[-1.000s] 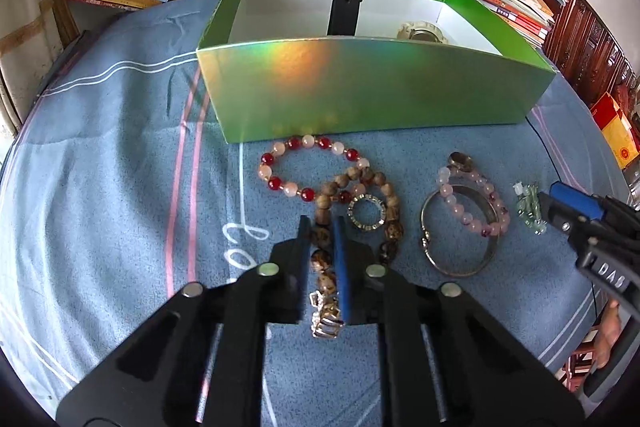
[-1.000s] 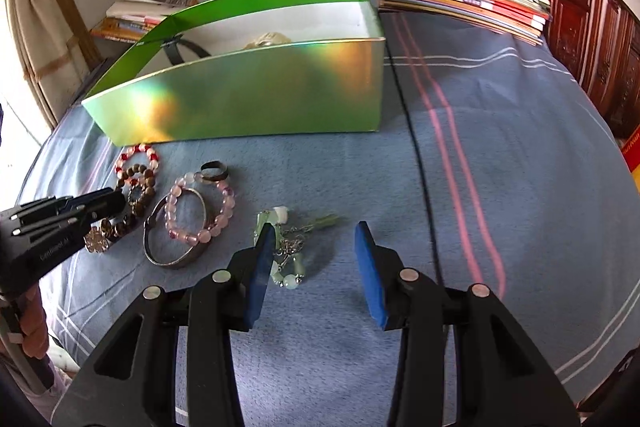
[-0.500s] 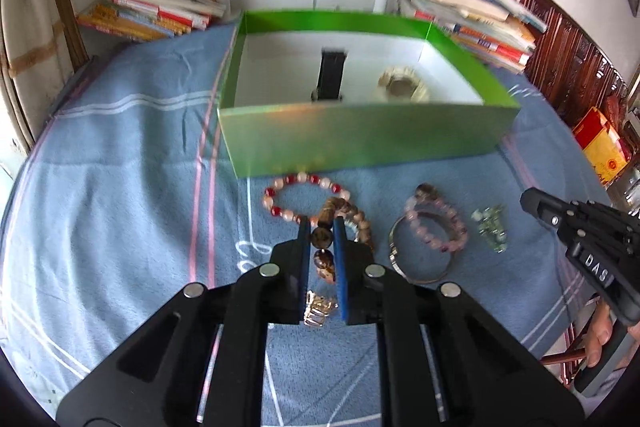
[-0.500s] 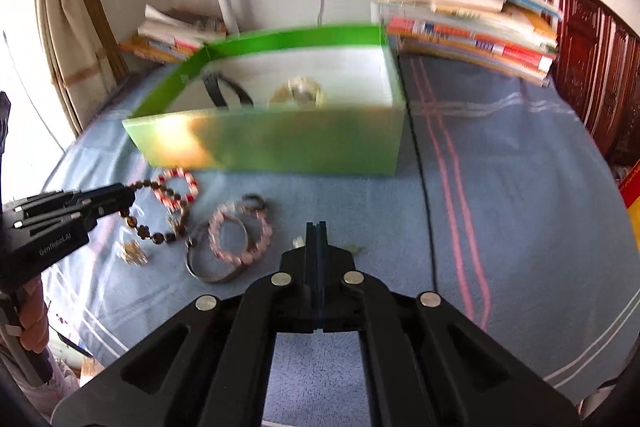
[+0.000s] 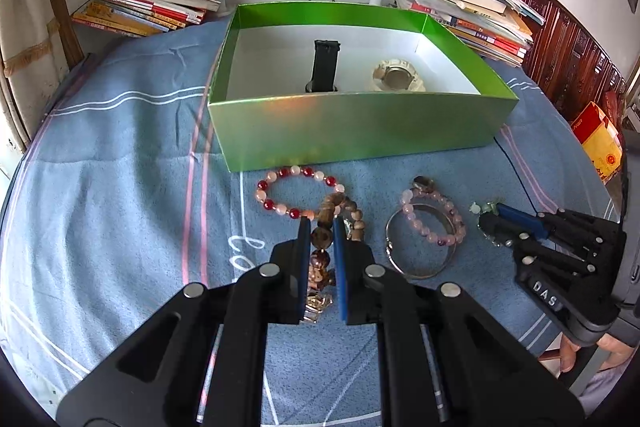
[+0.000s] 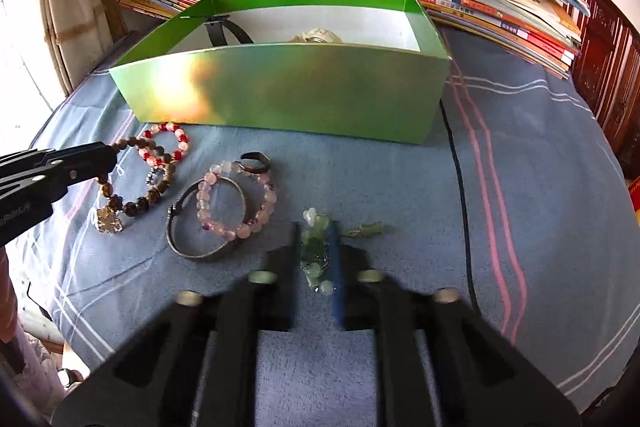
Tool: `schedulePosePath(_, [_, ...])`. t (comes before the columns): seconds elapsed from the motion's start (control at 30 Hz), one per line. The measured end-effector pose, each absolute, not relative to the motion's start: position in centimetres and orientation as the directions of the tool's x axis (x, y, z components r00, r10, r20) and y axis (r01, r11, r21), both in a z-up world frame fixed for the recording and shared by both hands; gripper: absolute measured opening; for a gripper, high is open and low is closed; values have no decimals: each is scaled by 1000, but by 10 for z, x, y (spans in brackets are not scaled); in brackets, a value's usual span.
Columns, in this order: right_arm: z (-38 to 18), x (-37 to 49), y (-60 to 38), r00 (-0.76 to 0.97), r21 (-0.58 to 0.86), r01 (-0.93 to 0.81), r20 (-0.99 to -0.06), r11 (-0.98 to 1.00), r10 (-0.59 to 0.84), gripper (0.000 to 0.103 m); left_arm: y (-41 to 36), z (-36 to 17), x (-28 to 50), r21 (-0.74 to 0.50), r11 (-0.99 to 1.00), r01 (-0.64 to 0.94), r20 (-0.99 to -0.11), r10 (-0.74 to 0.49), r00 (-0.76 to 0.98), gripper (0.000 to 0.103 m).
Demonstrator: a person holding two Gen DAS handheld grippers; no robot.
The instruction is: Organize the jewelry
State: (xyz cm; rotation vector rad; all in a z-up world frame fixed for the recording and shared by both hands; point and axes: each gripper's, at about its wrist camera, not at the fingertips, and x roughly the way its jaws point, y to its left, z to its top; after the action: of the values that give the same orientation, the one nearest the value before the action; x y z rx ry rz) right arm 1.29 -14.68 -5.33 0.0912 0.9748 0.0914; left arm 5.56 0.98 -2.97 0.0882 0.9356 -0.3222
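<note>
The left tool [image 5: 320, 247] is pinched narrow on the brown wooden-bead bracelet [image 5: 322, 235], its pads gripping a large bead while the metal charm [image 5: 316, 303] at the strand's end dangles between the fingers. The right tool [image 6: 318, 255] is likewise closed down on the pale green jade trinket [image 6: 314, 247], a small cluster of stones on fine metal links.

Both sit on a blue cloth-covered surface [image 5: 120, 207], toward its near edge. Along that same strip lie the red-and-white bead bracelet [image 5: 296, 193], just beside the wooden strand, then the pink bead bracelet [image 5: 434, 219] overlapping a silver bangle [image 5: 416, 247], with a dark ring [image 6: 256, 163] touching the pink beads. The green box [image 5: 360, 131] stands behind them toward the far edge, already holding a black-strapped watch [image 5: 326, 65] and a white watch [image 5: 396, 77].

How these will handle, as I judge it — the wooden strand is light and limp, so it will sag and swing from a single-bead grip, and the charm adds a small pendulum at the bottom. Round polished beads tend to be slippery; squeezing across the widest bead, or across the cord between two beads, should keep it from rolling out. The jade piece looks the fragile one — brittle stones, thin links that can snag on the cloth. It is best held at the bunched middle and carried over the box's near wall without being dragged.
</note>
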Motion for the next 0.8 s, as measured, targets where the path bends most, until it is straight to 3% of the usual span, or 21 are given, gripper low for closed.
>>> schedulePosePath(0.23, [-22, 7, -159, 618, 154, -30, -774, 988, 139, 6, 13, -13, 55, -75, 946, 314, -782, -251, 570, 12])
schedulePosePath(0.6, [79, 29, -166, 790, 146, -94, -590, 985, 163, 6, 16, 78, 74, -6, 949, 315, -656, -242, 715, 12])
schedulePosePath(0.8, [71, 88, -172, 767, 127, -55, -630, 990, 124, 6, 12, 82, 128, 19, 962, 271, -664, -191, 723, 12])
